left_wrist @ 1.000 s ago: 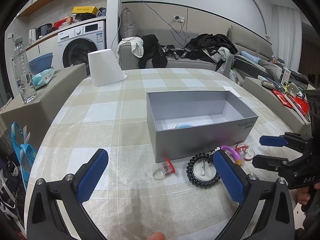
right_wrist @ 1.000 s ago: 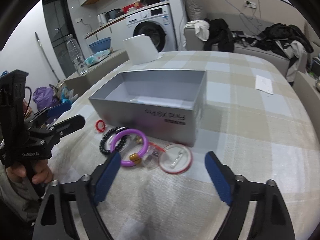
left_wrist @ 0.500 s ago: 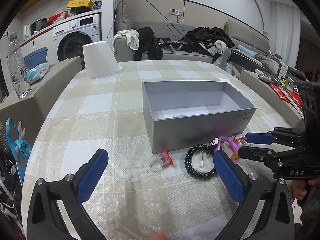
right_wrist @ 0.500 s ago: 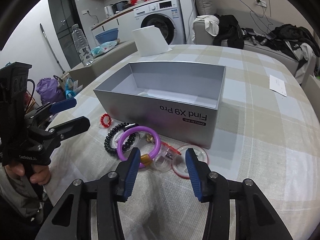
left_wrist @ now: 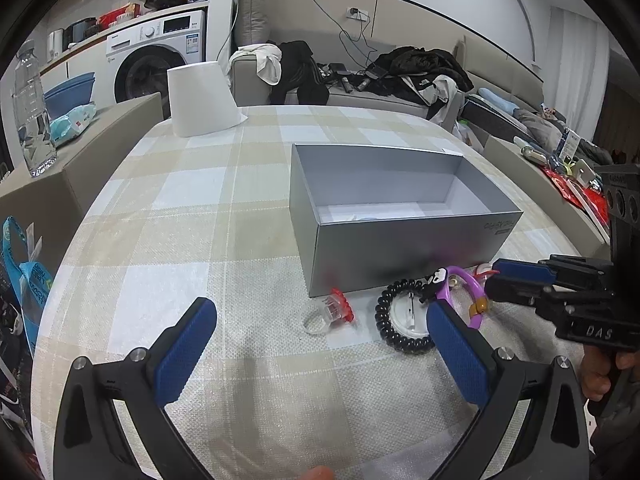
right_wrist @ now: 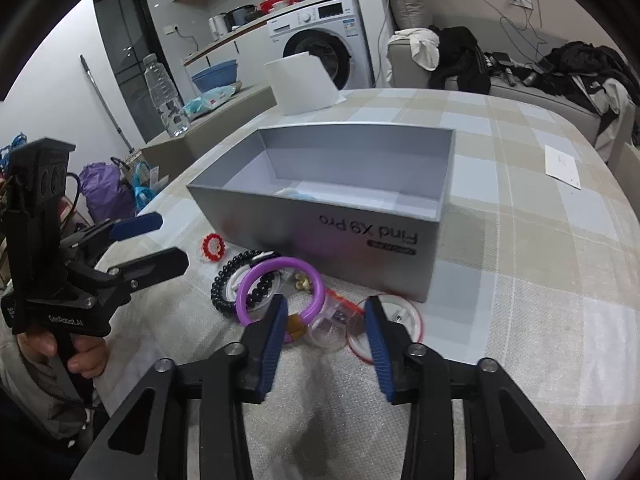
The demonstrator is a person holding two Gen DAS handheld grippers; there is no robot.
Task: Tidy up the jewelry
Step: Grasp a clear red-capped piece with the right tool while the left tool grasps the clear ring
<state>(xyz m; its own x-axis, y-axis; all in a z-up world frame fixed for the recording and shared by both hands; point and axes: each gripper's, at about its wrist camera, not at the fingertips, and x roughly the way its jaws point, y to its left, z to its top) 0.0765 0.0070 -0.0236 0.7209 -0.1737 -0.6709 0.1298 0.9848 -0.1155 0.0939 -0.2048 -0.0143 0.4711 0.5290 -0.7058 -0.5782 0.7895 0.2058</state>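
An open silver box (right_wrist: pixel 320 224) stands mid-table, something pale blue (right_wrist: pixel 296 194) inside it. Before its front wall lie a purple bangle (right_wrist: pixel 276 264), a black bead bracelet (right_wrist: pixel 218 288), a red-flowered clear ring (right_wrist: pixel 212 246), a clear ring with a red part (right_wrist: pixel 330 328) and a red-rimmed round badge (right_wrist: pixel 404 312). My right gripper (right_wrist: pixel 324 320) points down at the pile. Its jaws are closing, with the clear ring between the pads and apart from both. My left gripper (left_wrist: pixel 320 308) is wide open above the cloth, holding nothing, near the red-flowered ring (left_wrist: pixel 340 306).
A white paper roll (left_wrist: pixel 200 98) stands at the table's far end. A water bottle (left_wrist: pixel 32 108) is on a low ledge to the left. A paper slip (right_wrist: pixel 562 166) lies right of the box. A sofa with clothes is behind.
The right gripper's jaws have narrowed from wide apart to a small gap around the clear ring. The left gripper stayed wide open in place.
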